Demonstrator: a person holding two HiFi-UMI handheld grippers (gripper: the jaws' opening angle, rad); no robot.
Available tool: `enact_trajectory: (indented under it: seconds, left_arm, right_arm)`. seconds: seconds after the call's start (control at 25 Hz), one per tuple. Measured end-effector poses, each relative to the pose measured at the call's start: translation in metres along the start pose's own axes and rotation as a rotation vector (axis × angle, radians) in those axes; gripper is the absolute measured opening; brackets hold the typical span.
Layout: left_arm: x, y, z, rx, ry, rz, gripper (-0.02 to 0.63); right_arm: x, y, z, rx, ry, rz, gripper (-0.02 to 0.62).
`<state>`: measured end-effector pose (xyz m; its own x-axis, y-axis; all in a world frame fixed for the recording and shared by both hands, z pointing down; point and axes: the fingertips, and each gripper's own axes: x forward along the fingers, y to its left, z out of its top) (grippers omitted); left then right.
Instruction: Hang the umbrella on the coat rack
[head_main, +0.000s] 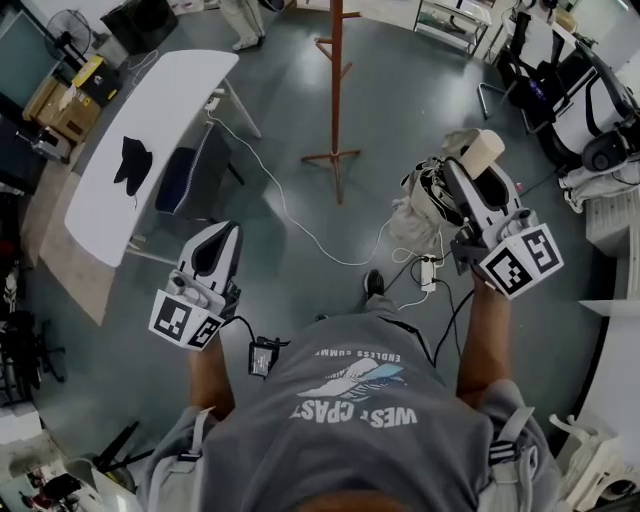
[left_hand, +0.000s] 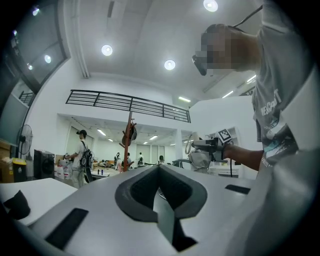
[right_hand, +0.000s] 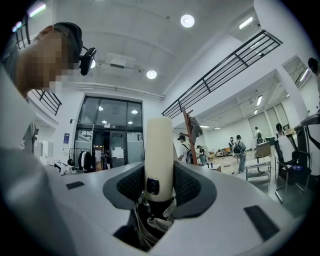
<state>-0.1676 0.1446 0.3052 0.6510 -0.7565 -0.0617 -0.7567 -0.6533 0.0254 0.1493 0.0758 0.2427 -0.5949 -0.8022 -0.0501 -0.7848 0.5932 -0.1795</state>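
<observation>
The right gripper (head_main: 468, 178) holds the umbrella (head_main: 420, 212); its fingers (right_hand: 192, 186) are shut tight on the pale handle (right_hand: 159, 145), one on each side; the handle sticks out past the fingers, and the folded grey cloth of the umbrella is bunched up behind them. The umbrella is up in the air, off the floor (head_main: 300, 60), on the person's right side.

The left gripper (head_main: 214, 245) holds nothing; its fingers (left_hand: 134, 196) are pressed together with no gap; it is on the person's left side, well apart from the right gripper.

The rack (head_main: 336, 92) is a thin brown wooden pole with short pegs and spread feet; it stands upright on the grey floor ahead of the person, well away from both grippers; the umbrella is not touching it. In the right gripper view the rack shows just to the right of the handle, far behind it; something hangs high on it, but I can't tell what.

A long white surface (head_main: 150, 130) stands to the left, with a small black thing (head_main: 131, 162) lying on it; a white cable (head_main: 300, 225) snakes over the floor from the surface toward the person's feet.
</observation>
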Motion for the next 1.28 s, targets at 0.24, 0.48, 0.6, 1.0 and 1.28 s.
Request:
enact_trajectory:
  seconds: [0.24, 0.48, 0.6, 1.0, 1.28]
  left_arm:
    - [0.043, 0.001, 0.002, 0.009, 0.014, 0.058, 0.017]
    - [0.093, -0.016, -0.003, 0.029, 0.011, 0.106, 0.017]
    - [0.107, -0.016, -0.005, 0.034, 0.016, 0.148, 0.017]
    - [0.149, -0.026, -0.005, 0.058, 0.036, 0.246, 0.017]
    - [0.152, -0.036, -0.015, 0.058, 0.052, 0.301, 0.017]
  right_arm:
    - [0.033, -0.045, 0.000, 0.027, 0.020, 0.075, 0.169]
    - [0.061, -0.097, 0.001, 0.020, 0.032, 0.153, 0.169]
    - [0.077, -0.116, 0.001, 0.028, 0.031, 0.193, 0.169]
    - [0.115, -0.161, 0.004, 0.059, 0.041, 0.311, 0.169]
    - [0.129, -0.175, -0.003, 0.070, 0.048, 0.358, 0.169]
